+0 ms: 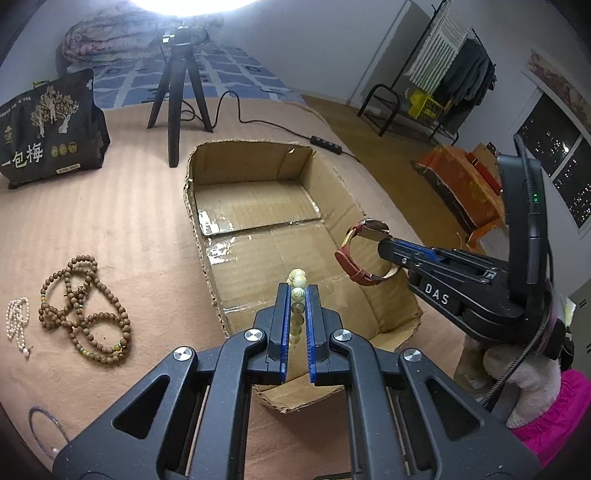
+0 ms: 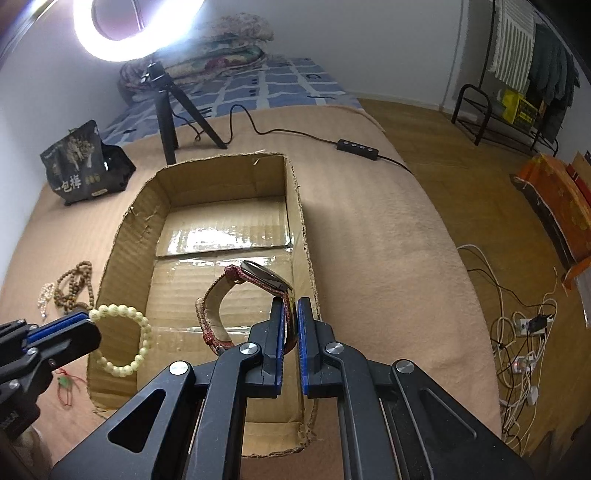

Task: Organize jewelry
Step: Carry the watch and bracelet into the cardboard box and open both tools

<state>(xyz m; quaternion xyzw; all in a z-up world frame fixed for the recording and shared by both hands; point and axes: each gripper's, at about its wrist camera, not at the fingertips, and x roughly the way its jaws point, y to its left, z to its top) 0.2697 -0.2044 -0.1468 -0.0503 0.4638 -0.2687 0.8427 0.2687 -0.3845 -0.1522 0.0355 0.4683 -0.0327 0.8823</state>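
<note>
Two grippers are held over an open cardboard box (image 1: 258,236) that sits on a tan blanket-covered bed (image 1: 129,221).

At the far left of the left wrist view a small white pearl strand (image 1: 17,321) lies on the blanket, and just beside it to the right lies a tangle of brown wooden prayer beads (image 1: 86,312). Near the lower left edge a thin wire bangle (image 1: 46,424) rests on the blanket. A dark snack bag with gold tree print (image 1: 51,129) stands at the back left, and a black tripod (image 1: 177,85) stands behind the box under a bright ring light (image 2: 136,29).

The left gripper (image 1: 298,291) is closed tight on a pale cream bead bracelet (image 2: 125,339), its blue pads pinching the beads on both sides; in the right wrist view the loop hangs free over the near left wall of the box.

Further right, the right gripper (image 2: 291,306) is nearly closed and clamps the strap of a wristwatch with a reddish-brown leather band (image 2: 236,295). The watch is above the box's right half, its dial tilted up and its buckle end hanging down.

Beyond the bed's right edge are a wooden floor, a clothes rack (image 1: 454,74) and a tangle of white cables (image 2: 517,332).
</note>
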